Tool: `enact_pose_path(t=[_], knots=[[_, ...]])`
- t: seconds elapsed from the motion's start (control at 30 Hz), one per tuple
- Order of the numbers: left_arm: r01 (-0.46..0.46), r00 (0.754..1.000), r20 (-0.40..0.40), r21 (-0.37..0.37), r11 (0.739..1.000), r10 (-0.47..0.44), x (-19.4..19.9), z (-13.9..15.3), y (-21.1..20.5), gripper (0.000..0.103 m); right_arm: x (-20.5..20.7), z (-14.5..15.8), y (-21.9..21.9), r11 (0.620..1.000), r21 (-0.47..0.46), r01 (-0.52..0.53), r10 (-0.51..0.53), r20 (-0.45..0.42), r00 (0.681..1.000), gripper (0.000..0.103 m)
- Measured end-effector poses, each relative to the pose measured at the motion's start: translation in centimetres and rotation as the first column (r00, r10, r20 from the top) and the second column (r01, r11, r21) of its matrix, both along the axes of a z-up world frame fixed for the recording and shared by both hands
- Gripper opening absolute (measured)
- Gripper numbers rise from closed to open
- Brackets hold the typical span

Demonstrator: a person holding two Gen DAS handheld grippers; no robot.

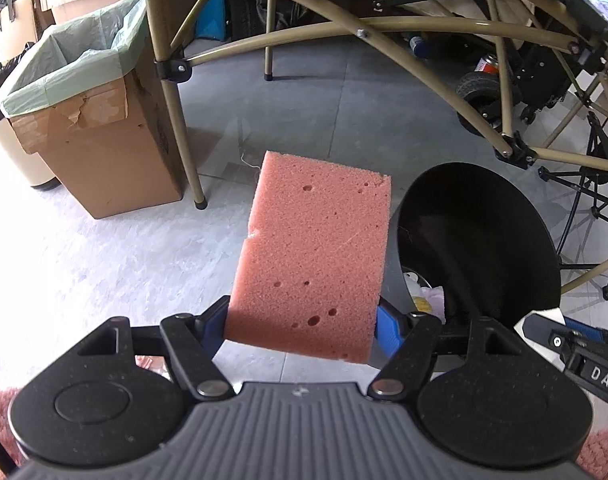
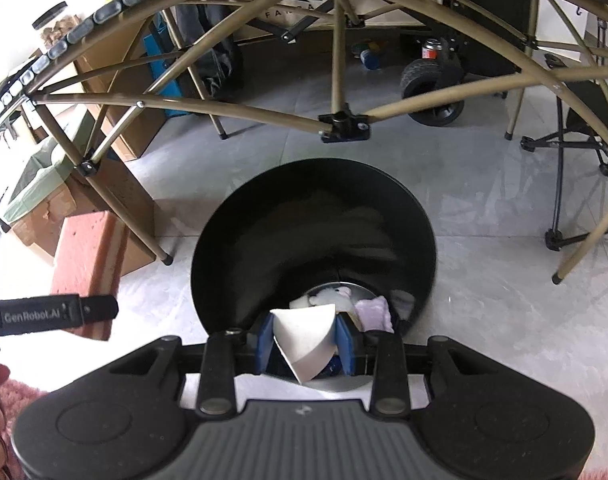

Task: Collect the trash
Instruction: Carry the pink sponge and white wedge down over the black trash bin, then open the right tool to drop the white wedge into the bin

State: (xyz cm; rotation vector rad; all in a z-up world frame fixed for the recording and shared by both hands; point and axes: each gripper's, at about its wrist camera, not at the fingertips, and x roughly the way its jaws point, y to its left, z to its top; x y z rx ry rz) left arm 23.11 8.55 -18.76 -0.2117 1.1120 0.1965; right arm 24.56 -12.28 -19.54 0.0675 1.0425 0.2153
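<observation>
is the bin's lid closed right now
No, the black lid stands tipped up and open, and inside the bin white and pale purple scraps show, with the right gripper holding a folded white paper over it.

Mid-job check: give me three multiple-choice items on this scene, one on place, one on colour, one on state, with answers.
1. Where is the paper cone?
A. on the floor
B. in the right gripper, over the open bin
C. in the cardboard box

2. What colour is the sponge?
A. pink
B. blue
C. yellow

3. What state is the left gripper in?
A. wide open, empty
B. shut on nothing
C. clamped on the sponge

Answers:
1 B, blue pads pinch it above the bin's trash.
2 A, plainly pink in both views.
3 C, pads press its sides.
</observation>
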Motion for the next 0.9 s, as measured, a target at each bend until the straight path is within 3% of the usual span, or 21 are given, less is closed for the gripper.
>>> enact_pose_path(t=[0.47, 0.9], knots=[[-0.048, 0.999, -0.004, 0.004, 0.999, 0.048, 0.3, -0.4, 1.7, 0.072, 3.7, -0.8, 3.7, 1.0, 0.001, -0.008, 0.008, -0.007, 1.0, 0.032], [-0.079, 0.997, -0.017, 0.004, 0.997, 0.079, 0.2, -0.8, 2.7, 0.072, 5.0, -1.6, 4.2, 0.999, -0.03, 0.016, -0.016, -0.011, 1.0, 0.034]])
